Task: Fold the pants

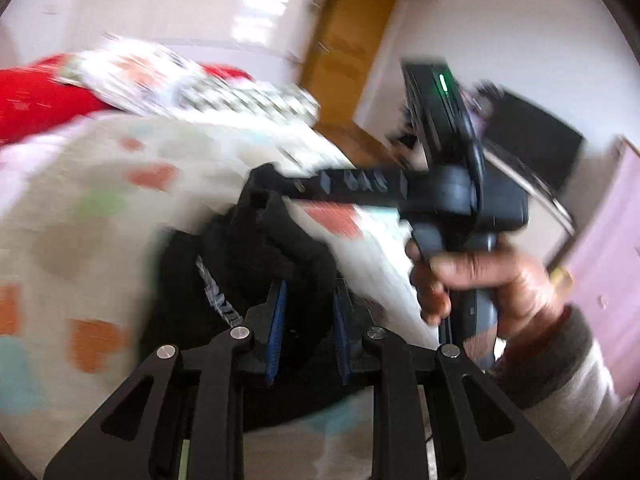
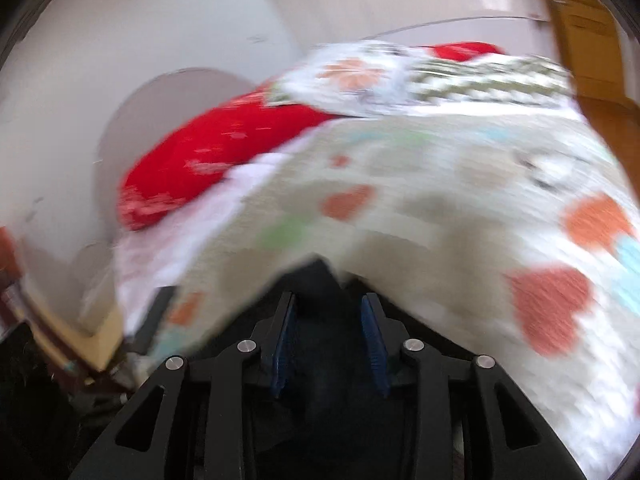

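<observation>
The black pants (image 1: 256, 248) hang bunched over a bed with a heart-patterned cover (image 1: 92, 184). My left gripper (image 1: 310, 292) is shut on a fold of the black fabric, which fills the gap between its blue pads. My right gripper shows in the left wrist view (image 1: 264, 196), held by a hand, its tips gripping the upper edge of the pants. In the right wrist view the right gripper (image 2: 329, 300) holds dark fabric (image 2: 320, 360) between its blue pads, above the bed cover (image 2: 440, 200). Both views are motion-blurred.
A red pillow (image 2: 208, 160) and a patterned quilt (image 2: 420, 76) lie at the head of the bed. A wooden door (image 1: 348, 44) stands beyond the bed. White walls surround it. A dark object (image 1: 532, 140) sits at the right.
</observation>
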The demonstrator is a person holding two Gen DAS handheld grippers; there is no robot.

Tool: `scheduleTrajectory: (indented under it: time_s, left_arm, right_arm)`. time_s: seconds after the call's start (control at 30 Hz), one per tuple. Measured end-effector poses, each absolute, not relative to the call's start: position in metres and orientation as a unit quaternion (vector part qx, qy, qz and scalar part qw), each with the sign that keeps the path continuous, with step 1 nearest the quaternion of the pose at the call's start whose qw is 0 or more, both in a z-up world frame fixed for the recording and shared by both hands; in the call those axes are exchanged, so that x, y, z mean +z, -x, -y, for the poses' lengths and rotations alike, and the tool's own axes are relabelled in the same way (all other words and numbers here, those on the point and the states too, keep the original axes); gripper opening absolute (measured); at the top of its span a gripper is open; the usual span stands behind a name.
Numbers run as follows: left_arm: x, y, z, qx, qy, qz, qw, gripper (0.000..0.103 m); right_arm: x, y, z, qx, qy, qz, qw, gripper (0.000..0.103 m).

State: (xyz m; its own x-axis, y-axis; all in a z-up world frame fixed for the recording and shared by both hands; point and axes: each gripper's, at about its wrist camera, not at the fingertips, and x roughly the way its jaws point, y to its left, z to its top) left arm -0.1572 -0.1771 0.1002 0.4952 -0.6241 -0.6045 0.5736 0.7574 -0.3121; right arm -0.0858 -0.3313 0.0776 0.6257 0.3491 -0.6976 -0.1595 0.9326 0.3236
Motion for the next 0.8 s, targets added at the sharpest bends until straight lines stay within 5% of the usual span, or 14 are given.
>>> scheduleTrajectory:
  time_s: [0.07, 0.17, 0.23, 0.27, 0.57, 0.63, 0.7, 0.77, 0.8]
  left_arm:
    - [0.082, 0.156, 0.198, -0.376, 0.024, -0.395, 0.838, 0.02]
    - [0.073, 0.166, 0.213, -0.395, -0.017, -0.409, 0.823, 0.025]
    - [0.084, 0.178, 0.206, -0.409, -0.034, -0.385, 0.826, 0.058]
    - [0.093, 0.181, 0.198, -0.405, -0.037, -0.373, 0.834, 0.066]
    - [0.113, 0.143, 0.128, -0.281, -0.009, -0.361, 0.889, 0.074]
    - [0.101, 0.135, 0.122, -0.26, -0.007, -0.374, 0.89, 0.074]
    - [0.09, 0.13, 0.118, -0.247, -0.005, -0.383, 0.89, 0.074]
    - [0.084, 0.134, 0.112, -0.242, 0.0, -0.388, 0.889, 0.074]
    - [0.082, 0.132, 0.113, -0.241, 0.002, -0.392, 0.888, 0.074]
  right_arm:
    - [0.071, 0.1, 0.359, 0.108, -0.154, -0.418, 0.889, 0.063]
    - [0.074, 0.121, 0.381, 0.091, -0.18, -0.409, 0.89, 0.071]
    - [0.078, 0.135, 0.388, 0.092, -0.194, -0.396, 0.893, 0.081]
    - [0.078, 0.141, 0.388, 0.103, -0.207, -0.391, 0.891, 0.088]
    - [0.048, 0.137, 0.338, 0.123, -0.173, -0.435, 0.875, 0.09]
    - [0.046, 0.137, 0.324, 0.132, -0.152, -0.438, 0.876, 0.086]
    - [0.042, 0.136, 0.307, 0.143, -0.125, -0.443, 0.876, 0.066]
    - [0.035, 0.134, 0.29, 0.159, -0.097, -0.453, 0.872, 0.027]
    - [0.033, 0.135, 0.285, 0.157, -0.082, -0.453, 0.874, 0.026]
